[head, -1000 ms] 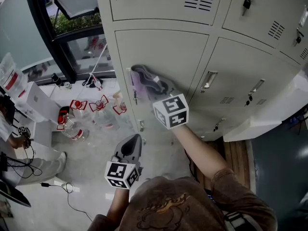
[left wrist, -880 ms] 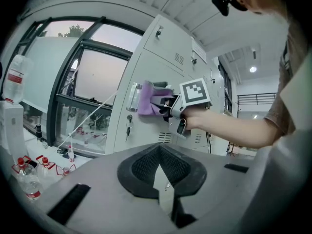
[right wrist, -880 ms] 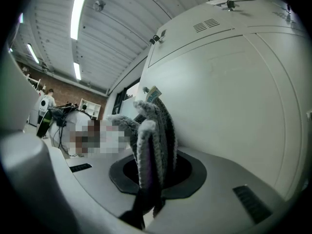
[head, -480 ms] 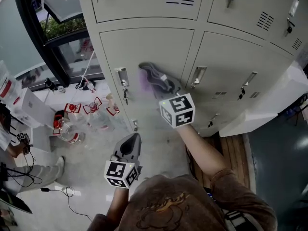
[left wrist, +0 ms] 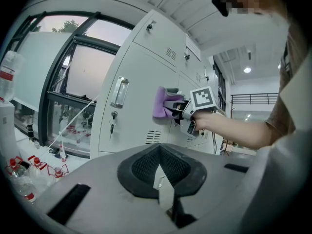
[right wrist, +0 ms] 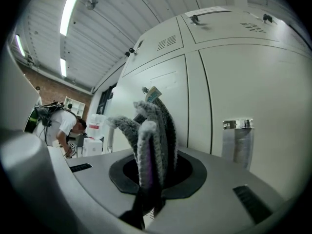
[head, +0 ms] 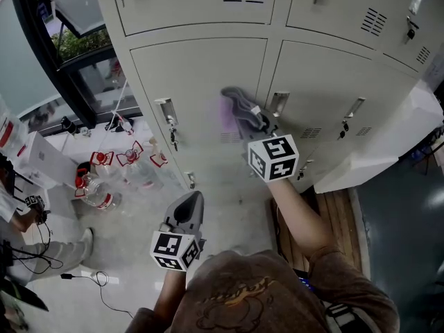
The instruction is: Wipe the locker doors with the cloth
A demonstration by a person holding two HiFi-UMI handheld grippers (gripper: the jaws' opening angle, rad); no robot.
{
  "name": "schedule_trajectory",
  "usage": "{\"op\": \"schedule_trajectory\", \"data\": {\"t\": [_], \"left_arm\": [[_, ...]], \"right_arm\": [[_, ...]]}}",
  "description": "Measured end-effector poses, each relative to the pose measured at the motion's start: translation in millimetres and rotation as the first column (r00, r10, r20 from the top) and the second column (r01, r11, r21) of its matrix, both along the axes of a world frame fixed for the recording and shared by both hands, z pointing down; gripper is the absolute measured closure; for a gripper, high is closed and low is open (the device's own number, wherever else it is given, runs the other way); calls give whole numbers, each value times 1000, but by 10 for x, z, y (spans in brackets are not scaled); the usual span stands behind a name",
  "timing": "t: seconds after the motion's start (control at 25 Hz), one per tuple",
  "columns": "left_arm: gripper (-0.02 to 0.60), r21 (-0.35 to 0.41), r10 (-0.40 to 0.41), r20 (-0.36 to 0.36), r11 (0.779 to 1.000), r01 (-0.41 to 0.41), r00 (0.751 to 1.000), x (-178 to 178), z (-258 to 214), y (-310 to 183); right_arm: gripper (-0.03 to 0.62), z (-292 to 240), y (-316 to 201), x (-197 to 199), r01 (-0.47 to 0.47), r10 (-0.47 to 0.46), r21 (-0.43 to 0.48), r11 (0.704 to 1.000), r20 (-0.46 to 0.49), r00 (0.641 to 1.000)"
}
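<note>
Against lower locker door (head: 201, 89), near its right edge, pressing bunched cloth (head: 238, 109) with right tool (head: 255, 122) clamped tight on it, left tool (head: 189, 210) low, jaws together, empty; best with firm even pressure, overlapping strokes, clear of handle (head: 279, 103).

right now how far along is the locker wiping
Done: no door shows wipe marks, so I cannot tell. In hand: the right gripper has its jaws clamped on the cloth, held against the lower left door near its right edge. Left: at least the neighbouring door. The left gripper hangs shut and empty.
</note>
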State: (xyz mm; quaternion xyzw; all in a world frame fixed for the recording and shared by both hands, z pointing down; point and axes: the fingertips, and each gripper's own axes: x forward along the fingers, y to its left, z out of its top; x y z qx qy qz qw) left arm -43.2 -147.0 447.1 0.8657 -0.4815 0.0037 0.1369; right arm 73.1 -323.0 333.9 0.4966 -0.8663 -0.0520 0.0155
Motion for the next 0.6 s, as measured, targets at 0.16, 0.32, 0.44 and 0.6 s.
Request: {"op": "schedule_trajectory", "data": {"t": [0.16,0.32,0.44,0.6], "left_arm": [[581,-4,4,-1,1000,-4,1000,9,12,-3],[581,-9,15,-8,1000,-16,1000,57,25,15],[581,-16,14,-15,1000,-14,1000,40,45,30],[581,-23,13,-27,1000,-14,1000,28,48,48]], "right_arm": [[540,-7,0,179,-32,32,-4,999,-5,999],[540,15,6,395,-65,64,-11,998,-5,998],[540,64,8,569,-98,98,-24,995,-6,995],[540,86,35,686,-125,124,-25,992,-23,992]]}}
